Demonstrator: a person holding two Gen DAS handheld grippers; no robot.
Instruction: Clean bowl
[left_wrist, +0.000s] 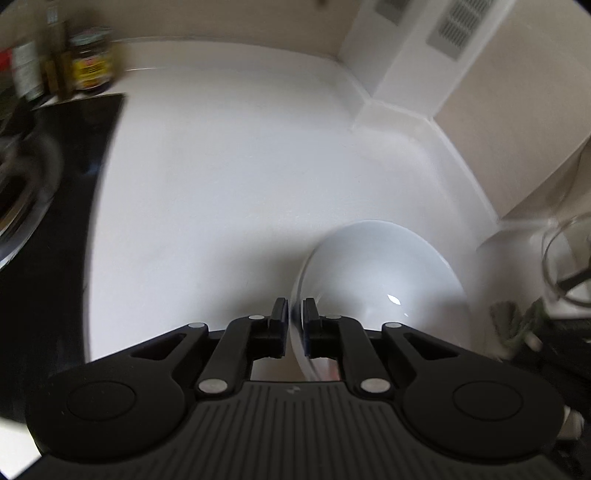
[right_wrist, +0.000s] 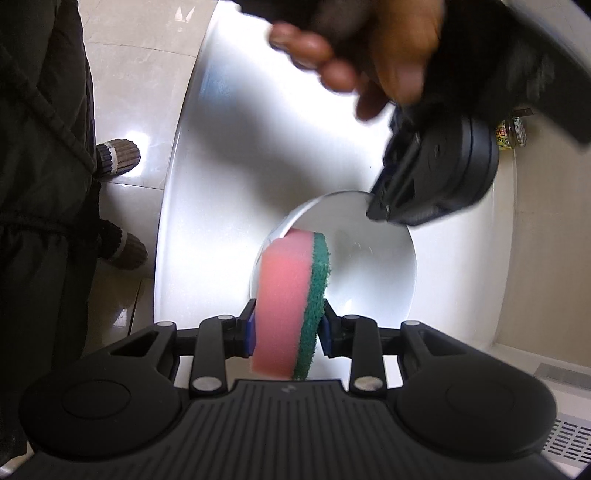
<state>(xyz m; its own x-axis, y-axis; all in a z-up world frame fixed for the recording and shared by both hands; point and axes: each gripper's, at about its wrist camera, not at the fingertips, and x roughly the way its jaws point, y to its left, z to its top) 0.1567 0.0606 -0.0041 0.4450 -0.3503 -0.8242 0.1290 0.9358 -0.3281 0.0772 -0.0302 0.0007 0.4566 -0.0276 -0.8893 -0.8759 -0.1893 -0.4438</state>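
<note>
My left gripper (left_wrist: 294, 322) is shut on the rim of a white bowl (left_wrist: 376, 280) and holds it tilted above the white counter. In the right wrist view the same bowl (right_wrist: 369, 266) shows with the left gripper (right_wrist: 384, 212) clamped on its far rim. My right gripper (right_wrist: 288, 326) is shut on a pink sponge with a green scouring side (right_wrist: 291, 295). The sponge's front end rests against the bowl's near rim, green side facing the bowl's inside.
A white counter (left_wrist: 221, 192) runs to a corner wall with vents (left_wrist: 454, 26). A black hob (left_wrist: 74, 192) with a pan lies at left, jars (left_wrist: 90, 59) behind it. A glass vessel (left_wrist: 569, 258) stands at right. The person's legs (right_wrist: 44, 184) are beside the counter edge.
</note>
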